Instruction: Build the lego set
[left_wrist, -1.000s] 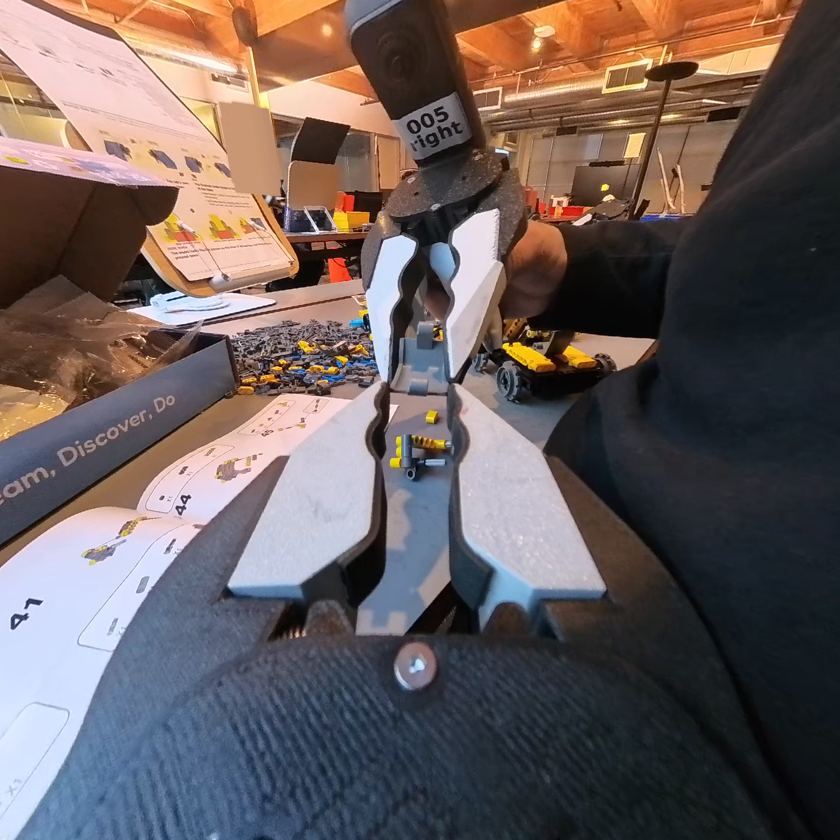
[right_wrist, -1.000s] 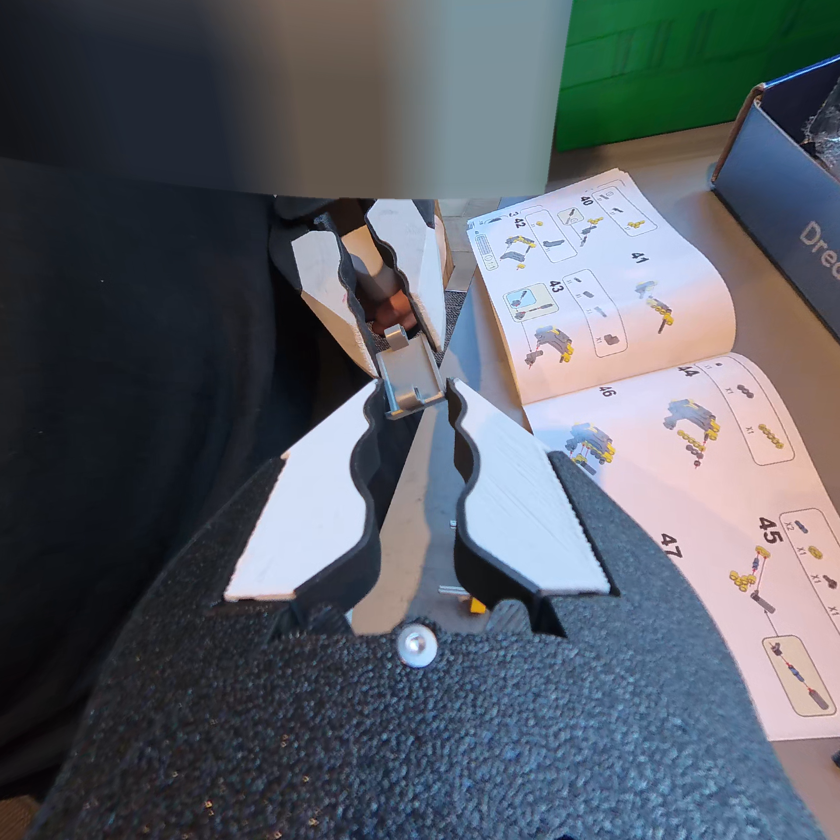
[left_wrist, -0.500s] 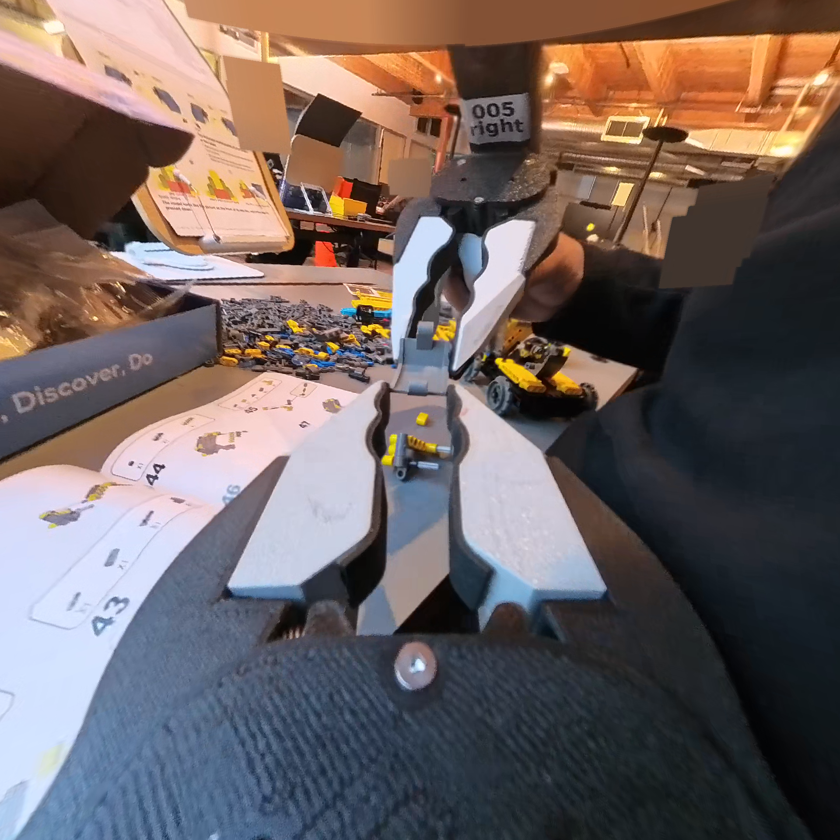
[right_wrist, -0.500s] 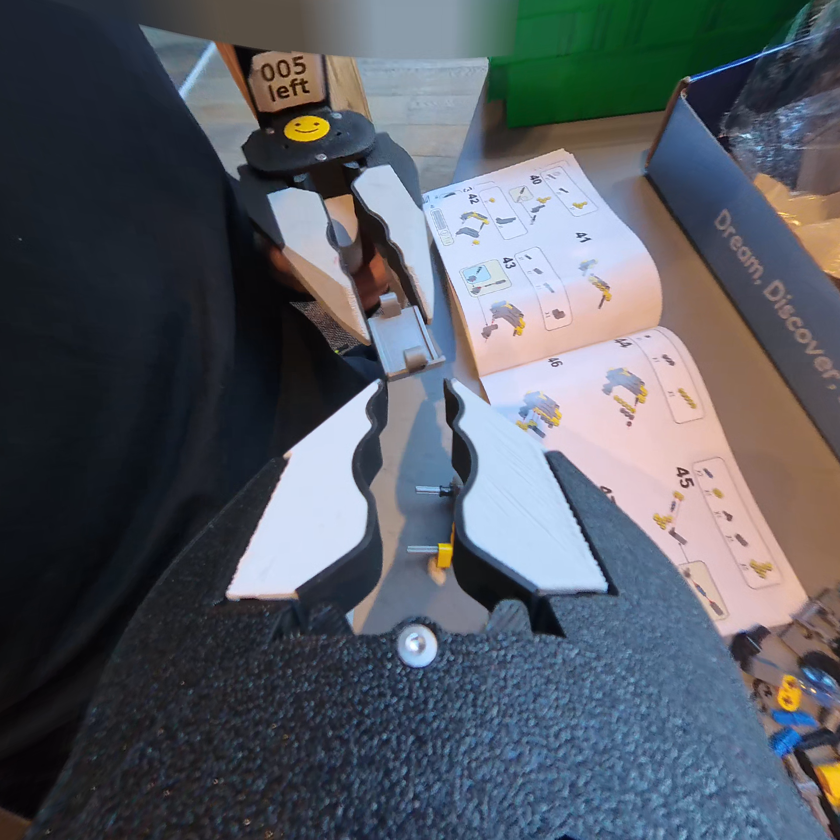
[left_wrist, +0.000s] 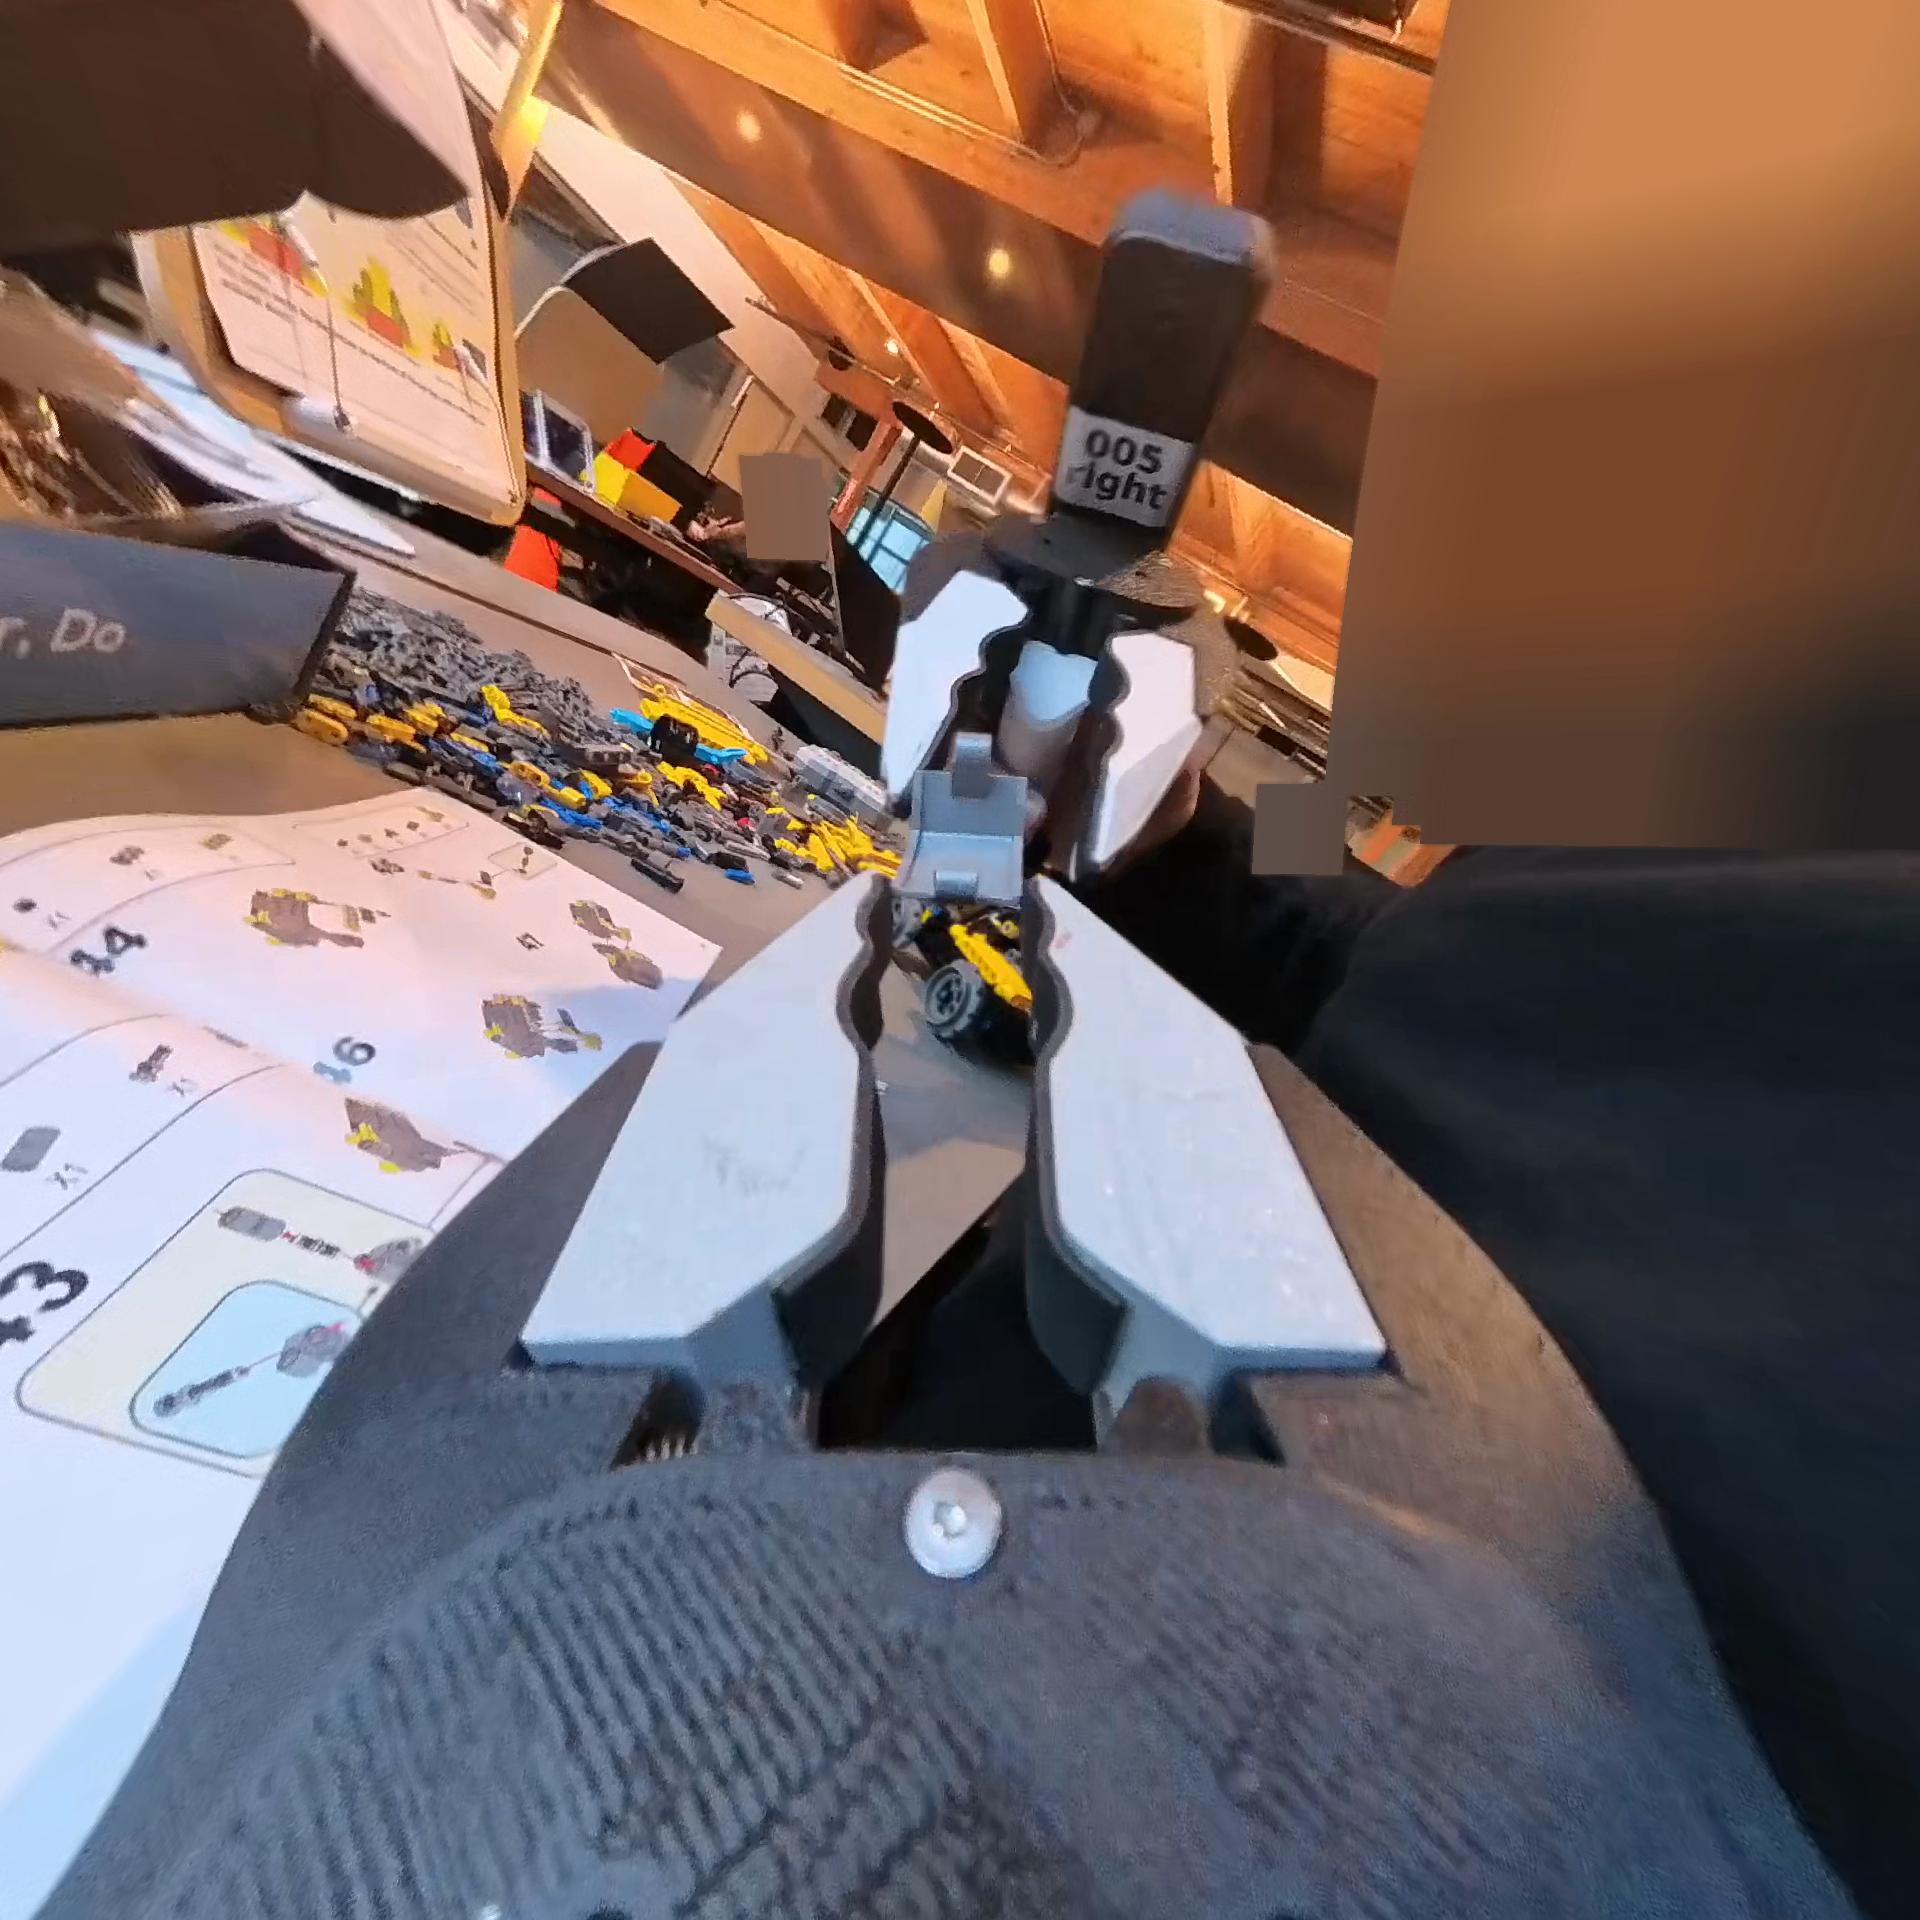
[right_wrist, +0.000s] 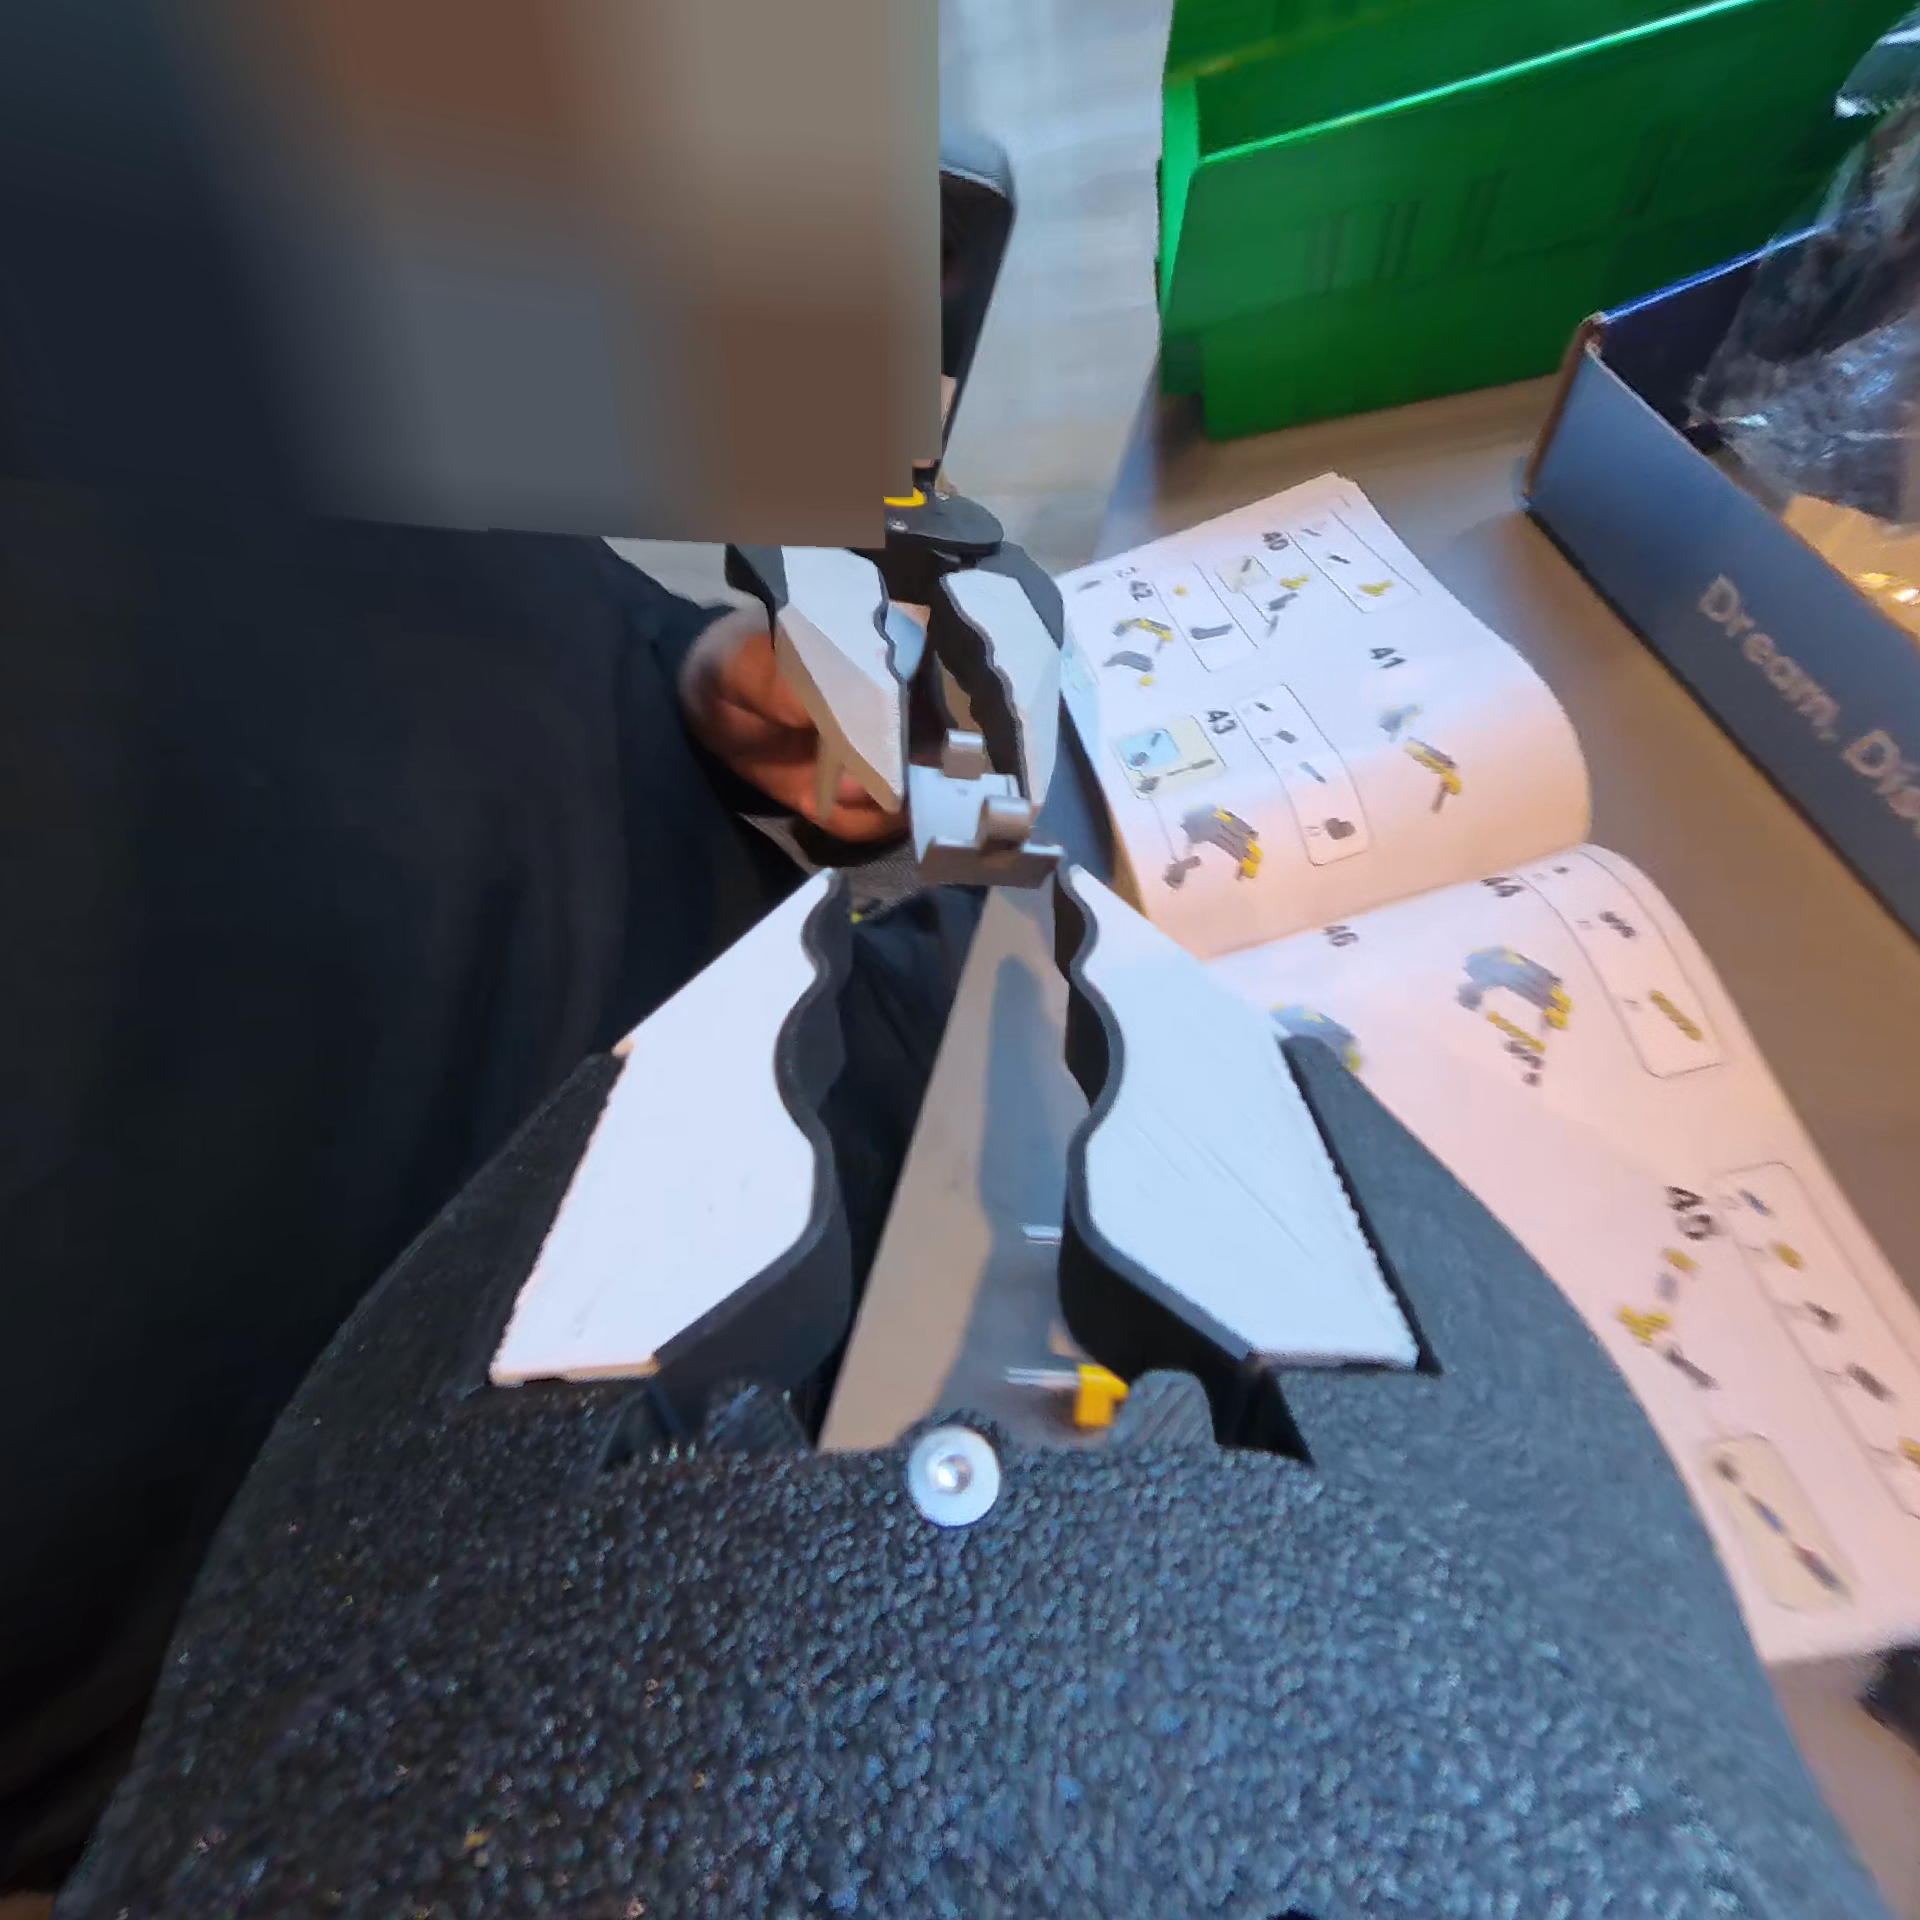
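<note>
Grey hinged plastic piece (left_wrist: 961, 836) held in the air between the two grippers, above the near edge of the bench (left_wrist: 125, 769). Left gripper (left_wrist: 954, 902) clenched on the lower end of that piece, fingers (left_wrist: 727, 1143) nearly together at the tips. Right gripper (left_wrist: 997, 774) coming in from 12 o'clock in the left wrist view, tips pinching the piece's upper end. In the right wrist view, right gripper (right_wrist: 951, 891) grasping the near end of the piece (right_wrist: 971, 821), left gripper (right_wrist: 940, 774) at 12 o'clock on the far end. Open instruction booklet (right_wrist: 1351, 748) at 2 o'clock on the bench. Loose pile of yellow, blue and grey parts (left_wrist: 582, 748) at 11 o'clock in the left wrist view. Small black-and-yellow wheeled model (left_wrist: 971, 982) seen through the finger gap. Dark blue box (right_wrist: 1714, 582) at 2 o'clock beyond the booklet.
</note>
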